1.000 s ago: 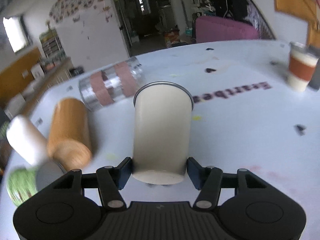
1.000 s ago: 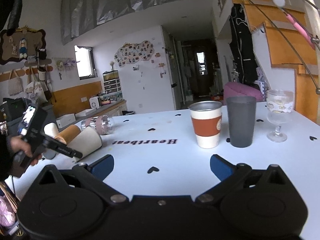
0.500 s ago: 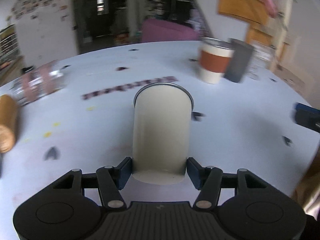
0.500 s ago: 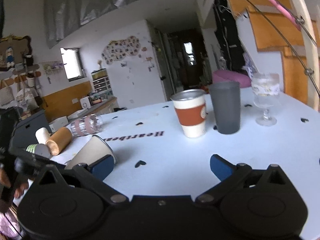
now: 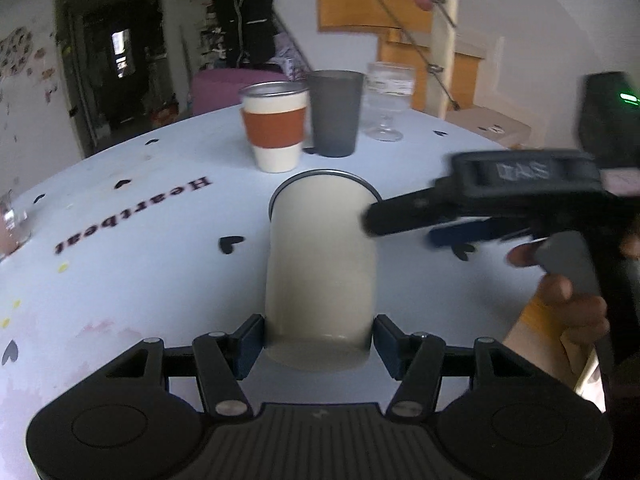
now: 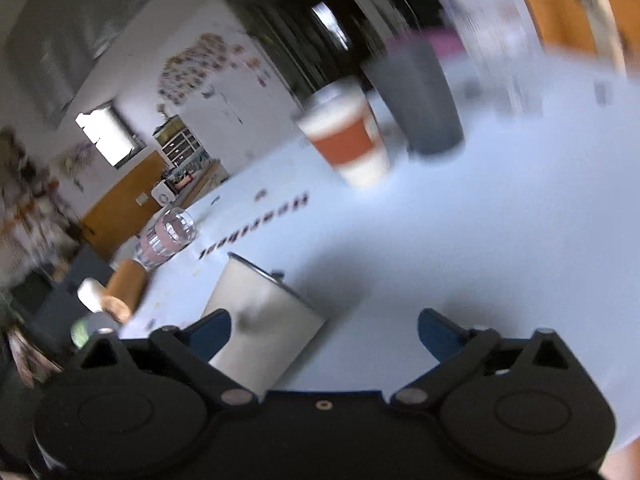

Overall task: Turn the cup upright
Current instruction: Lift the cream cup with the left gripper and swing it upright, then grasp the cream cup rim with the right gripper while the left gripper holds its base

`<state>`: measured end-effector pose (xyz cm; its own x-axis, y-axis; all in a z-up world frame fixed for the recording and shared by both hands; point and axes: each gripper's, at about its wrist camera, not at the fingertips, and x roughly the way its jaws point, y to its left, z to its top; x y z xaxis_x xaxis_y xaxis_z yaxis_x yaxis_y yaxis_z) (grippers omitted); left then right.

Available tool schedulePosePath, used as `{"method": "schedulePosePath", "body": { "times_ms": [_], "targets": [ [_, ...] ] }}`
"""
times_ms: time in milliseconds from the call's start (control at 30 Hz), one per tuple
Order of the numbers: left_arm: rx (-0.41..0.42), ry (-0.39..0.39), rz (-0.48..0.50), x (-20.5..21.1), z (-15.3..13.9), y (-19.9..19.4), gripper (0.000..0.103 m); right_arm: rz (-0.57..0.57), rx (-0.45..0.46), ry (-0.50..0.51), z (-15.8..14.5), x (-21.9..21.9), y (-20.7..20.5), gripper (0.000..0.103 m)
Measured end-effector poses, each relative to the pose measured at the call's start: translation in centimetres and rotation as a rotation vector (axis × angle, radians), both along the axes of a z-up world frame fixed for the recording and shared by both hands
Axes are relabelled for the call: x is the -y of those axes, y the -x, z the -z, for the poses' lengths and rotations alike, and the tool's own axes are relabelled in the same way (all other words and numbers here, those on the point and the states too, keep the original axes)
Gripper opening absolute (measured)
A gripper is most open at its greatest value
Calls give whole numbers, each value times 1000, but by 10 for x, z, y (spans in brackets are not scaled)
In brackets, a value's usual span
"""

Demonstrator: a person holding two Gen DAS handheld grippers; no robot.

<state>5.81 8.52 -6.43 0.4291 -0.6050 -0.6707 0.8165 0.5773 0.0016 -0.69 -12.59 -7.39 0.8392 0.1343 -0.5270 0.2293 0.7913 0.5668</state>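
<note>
A cream cup with a metal rim point(image 5: 320, 272) lies on its side over the white table, its base toward the camera. My left gripper point(image 5: 318, 346) is shut on the cup near its base. My right gripper point(image 5: 404, 220) comes in from the right, its fingers close beside the cup's rim. In the blurred right wrist view the right gripper point(image 6: 324, 330) is open, and the cup point(image 6: 260, 320) sits just inside its left finger.
A cream cup with an orange sleeve point(image 5: 276, 132), a grey tumbler point(image 5: 334, 114) and a wine glass point(image 5: 388, 100) stand upright at the table's far side. A clear glass point(image 6: 166, 236), an orange cup point(image 6: 122, 288) and a white cup point(image 6: 90, 292) lie at the left.
My left gripper has swung right with the cup, away from the lying cups and toward the upright ones. My right gripper has tilted and moved in next to the cup's rim.
</note>
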Motion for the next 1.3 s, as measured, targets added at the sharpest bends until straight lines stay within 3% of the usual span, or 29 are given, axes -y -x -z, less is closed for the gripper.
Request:
{"method": "schedulePosePath", "body": {
  "times_ms": [67, 133, 333, 533, 633, 700, 767, 833, 1100, 1300],
  "targets": [
    [1, -2, 4, 0, 2, 3, 60, -6, 2, -101, 8, 5, -2, 96],
    [5, -3, 2, -1, 3, 5, 59, -3, -10, -117, 8, 3, -4, 96],
    [10, 11, -7, -2, 5, 8, 59, -63, -40, -289, 16, -5, -19, 96],
    [21, 19, 4, -4, 6, 9, 59, -70, -76, -364, 16, -7, -40, 96],
    [31, 13, 14, -5, 7, 9, 59, -108, -106, -394, 18, -5, -53, 89],
    [32, 13, 14, -7, 8, 7, 59, -120, -132, -394, 16, -3, -60, 78],
    [27, 23, 13, -9, 9, 5, 59, -131, -155, -391, 14, -2, -67, 76],
    [19, 35, 5, -9, 9, 3, 59, -149, -146, -351, 9, -5, -67, 76],
    [-4, 105, -79, -8, 16, -23, 59, -259, -2, 50, -40, -46, -64, 75],
    [1, 173, -110, -8, 25, -38, 60, -308, 30, 290, -54, -67, -70, 74]
  ]
}}
